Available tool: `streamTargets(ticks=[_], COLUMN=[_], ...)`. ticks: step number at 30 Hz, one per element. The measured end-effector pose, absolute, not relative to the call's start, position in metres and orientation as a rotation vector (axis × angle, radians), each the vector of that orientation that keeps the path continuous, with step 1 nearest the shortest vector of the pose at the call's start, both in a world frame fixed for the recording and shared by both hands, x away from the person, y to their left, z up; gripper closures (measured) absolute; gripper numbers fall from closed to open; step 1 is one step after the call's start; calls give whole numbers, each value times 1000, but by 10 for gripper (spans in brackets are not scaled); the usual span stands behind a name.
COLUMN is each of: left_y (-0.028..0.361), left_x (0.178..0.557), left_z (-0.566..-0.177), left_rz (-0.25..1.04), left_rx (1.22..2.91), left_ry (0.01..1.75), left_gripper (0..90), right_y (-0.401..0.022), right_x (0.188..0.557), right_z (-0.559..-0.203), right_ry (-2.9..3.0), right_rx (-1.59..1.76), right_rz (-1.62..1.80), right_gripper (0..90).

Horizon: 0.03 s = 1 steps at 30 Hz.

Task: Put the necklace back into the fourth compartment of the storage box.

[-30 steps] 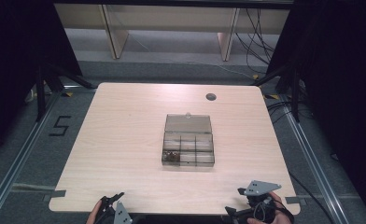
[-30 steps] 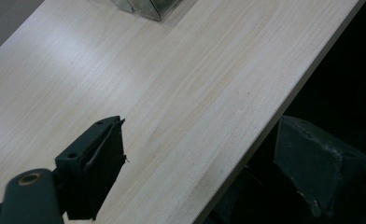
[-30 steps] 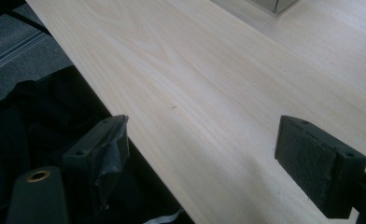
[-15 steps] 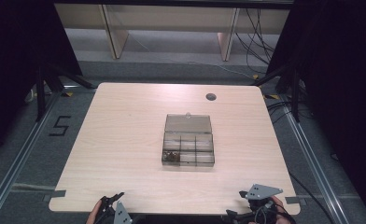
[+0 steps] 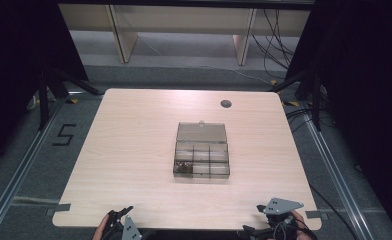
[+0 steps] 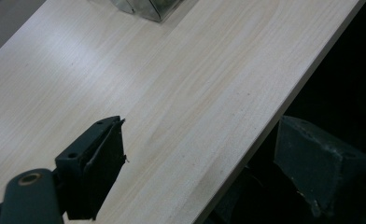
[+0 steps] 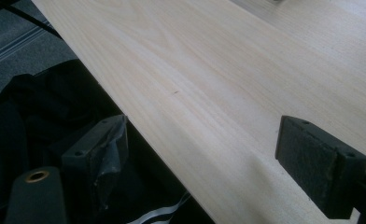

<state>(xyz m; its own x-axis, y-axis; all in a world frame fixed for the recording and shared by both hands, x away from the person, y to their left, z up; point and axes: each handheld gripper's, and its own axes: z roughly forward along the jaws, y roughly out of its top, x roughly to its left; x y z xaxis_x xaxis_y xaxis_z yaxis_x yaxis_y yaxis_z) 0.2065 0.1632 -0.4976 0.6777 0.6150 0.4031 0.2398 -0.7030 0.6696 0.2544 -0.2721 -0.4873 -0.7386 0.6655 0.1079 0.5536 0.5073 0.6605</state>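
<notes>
Centrally in the high view, the clear compartment box rests lid-open on the table, likely light, rigid and slippery, best gripped at a side wall, while the left gripper and right gripper wait spread and empty at the frame's bottom edge.

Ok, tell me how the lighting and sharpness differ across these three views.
High view: table evenly lit, surroundings dark, compartment box small but sharp. Left gripper view: pale sheen on the wood, box corner soft, left gripper jaws apart. Right gripper view: wood grain crisp, right gripper jaws slightly blurred.
</notes>
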Motion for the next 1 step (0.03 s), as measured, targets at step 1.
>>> streamTargets(ticks=[1], left_y=[162], left_x=[206], left_z=[-499], left_rz=[848], left_rx=[2284], left_ry=[667], left_gripper=[154], right_y=[-273], right_x=[255], right_z=[-487], right_ry=[2576], right_rx=[1048], right_rz=[1050], right_gripper=[179])
